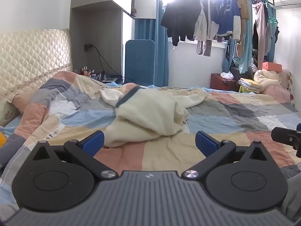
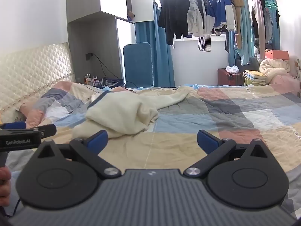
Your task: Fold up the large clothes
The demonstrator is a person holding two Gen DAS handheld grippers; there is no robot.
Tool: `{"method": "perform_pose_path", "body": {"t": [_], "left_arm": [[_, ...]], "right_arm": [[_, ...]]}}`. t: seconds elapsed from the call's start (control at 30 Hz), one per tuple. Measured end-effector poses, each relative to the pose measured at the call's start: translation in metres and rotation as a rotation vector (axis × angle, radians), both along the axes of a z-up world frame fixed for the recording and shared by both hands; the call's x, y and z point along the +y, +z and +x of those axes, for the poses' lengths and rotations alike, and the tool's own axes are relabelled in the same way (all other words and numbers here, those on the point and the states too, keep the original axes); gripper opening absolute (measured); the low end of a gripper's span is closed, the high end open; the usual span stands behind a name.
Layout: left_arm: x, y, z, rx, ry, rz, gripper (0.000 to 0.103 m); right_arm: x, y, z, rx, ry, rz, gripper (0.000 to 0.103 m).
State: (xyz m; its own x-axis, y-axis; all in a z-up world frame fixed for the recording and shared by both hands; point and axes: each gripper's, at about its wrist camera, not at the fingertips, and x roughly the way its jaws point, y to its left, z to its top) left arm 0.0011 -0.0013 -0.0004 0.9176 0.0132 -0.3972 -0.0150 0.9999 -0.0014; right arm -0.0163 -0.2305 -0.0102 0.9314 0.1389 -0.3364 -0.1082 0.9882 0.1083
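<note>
Hovering both grippers, left (image 1: 149, 141) and right (image 2: 152, 141), jaws wide, empty; bunched cream sweater (image 1: 150, 113) could snag the quilt (image 1: 235, 113).

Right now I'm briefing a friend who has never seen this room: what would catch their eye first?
Probably the crumpled cream garment lying mid-bed on the patchwork quilt, just ahead of the open left gripper and open right gripper, neither touching it. Next, the glaring window with clothes on a rail along the far wall. Then the quilted headboard at the left.
</note>
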Motion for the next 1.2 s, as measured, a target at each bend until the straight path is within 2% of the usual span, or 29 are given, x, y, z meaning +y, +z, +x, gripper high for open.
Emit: {"method": "perform_pose_path", "body": {"t": [0.5,1.2], "left_arm": [[-0.004,0.002,-0.003,0.002,0.024,0.002,0.103],[-0.002,0.006,-0.013,-0.016,0.029,-0.003,0.103]], "right_arm": [[-0.013,0.000,0.004,0.041,0.019,0.016,0.103],[-0.003,-0.008,0.004,0.076,0.014,0.004,0.103]]}}
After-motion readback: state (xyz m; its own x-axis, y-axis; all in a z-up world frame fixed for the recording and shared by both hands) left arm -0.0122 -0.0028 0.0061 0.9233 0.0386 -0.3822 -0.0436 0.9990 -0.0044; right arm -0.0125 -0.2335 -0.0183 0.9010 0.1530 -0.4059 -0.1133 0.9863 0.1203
